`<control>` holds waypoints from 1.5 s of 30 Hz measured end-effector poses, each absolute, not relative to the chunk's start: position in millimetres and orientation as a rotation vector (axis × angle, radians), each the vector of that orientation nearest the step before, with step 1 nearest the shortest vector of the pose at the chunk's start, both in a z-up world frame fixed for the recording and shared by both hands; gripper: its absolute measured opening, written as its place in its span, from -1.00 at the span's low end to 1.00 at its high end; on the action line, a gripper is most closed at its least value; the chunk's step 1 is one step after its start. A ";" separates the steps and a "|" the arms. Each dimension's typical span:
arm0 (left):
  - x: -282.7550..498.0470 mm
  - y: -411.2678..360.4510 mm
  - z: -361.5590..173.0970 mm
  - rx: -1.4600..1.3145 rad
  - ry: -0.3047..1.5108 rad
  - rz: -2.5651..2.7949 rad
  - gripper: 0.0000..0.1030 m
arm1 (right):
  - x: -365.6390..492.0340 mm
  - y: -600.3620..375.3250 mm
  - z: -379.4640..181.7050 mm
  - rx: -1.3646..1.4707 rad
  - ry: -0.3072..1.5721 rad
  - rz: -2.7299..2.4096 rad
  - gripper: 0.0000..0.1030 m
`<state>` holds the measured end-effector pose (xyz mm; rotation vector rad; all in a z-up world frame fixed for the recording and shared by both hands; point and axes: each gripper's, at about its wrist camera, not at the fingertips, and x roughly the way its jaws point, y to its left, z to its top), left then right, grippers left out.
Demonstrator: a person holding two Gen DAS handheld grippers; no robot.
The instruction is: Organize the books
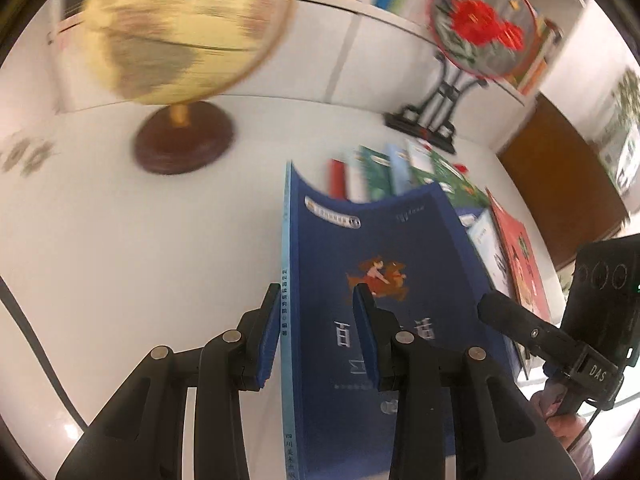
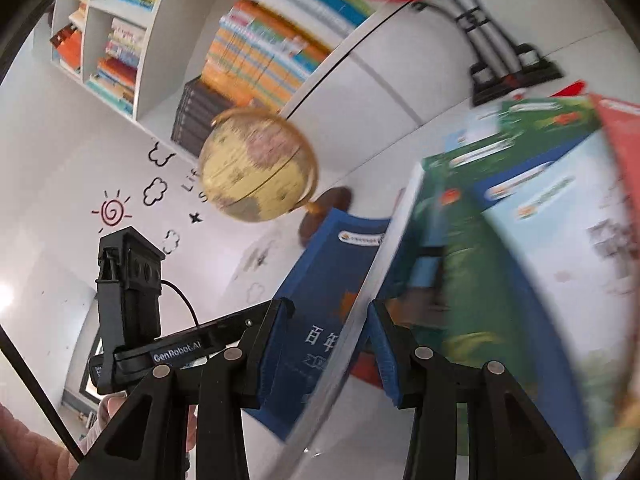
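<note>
Black fingers of the left gripper (image 1: 316,330) are filling the foreground of the left wrist view, their blue pads clamping the spine edge of a dark blue book (image 1: 372,280). That book is standing on edge, cover facing right, its top corner curling slightly. To the left of it, the white bench (image 1: 100,240) is lying bare apart from a dark curved line near the rim. Farther back, a cream globe (image 1: 176,28) on a round brown base is sitting on the bench, blurred. To the right of the blue book, a row of upright books (image 1: 384,172) is leaning against a black stand carrying a round fan with red flowers (image 1: 480,24). A white cabinet front is running behind all of this, with book spines showing above it. At far right, the right gripper (image 2: 332,344) is reaching in, a hand partly visible under it.

In the right wrist view, a white wall with sun, cloud and star drawings is occupying the left side, with white shelves of stacked books (image 2: 256,52) above. The right gripper's pads are closing on the pale page edge of a green book (image 2: 460,260); whether they are pressing on it I cannot tell through the blur. More books are fanning out to its right.
</note>
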<state>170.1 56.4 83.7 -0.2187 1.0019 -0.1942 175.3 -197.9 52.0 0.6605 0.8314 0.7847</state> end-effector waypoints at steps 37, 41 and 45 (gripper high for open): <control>131.7 157.1 84.2 -0.075 0.944 -0.090 -0.35 | 165.0 -52.2 60.4 0.369 0.900 0.596 0.38; 136.4 142.5 95.4 -0.089 0.898 -0.113 -0.30 | 160.9 -55.2 82.0 0.277 0.843 0.570 0.50; 140.0 123.7 105.5 -0.088 0.859 -0.133 -0.30 | 157.1 -69.3 96.7 0.219 0.809 0.530 0.51</control>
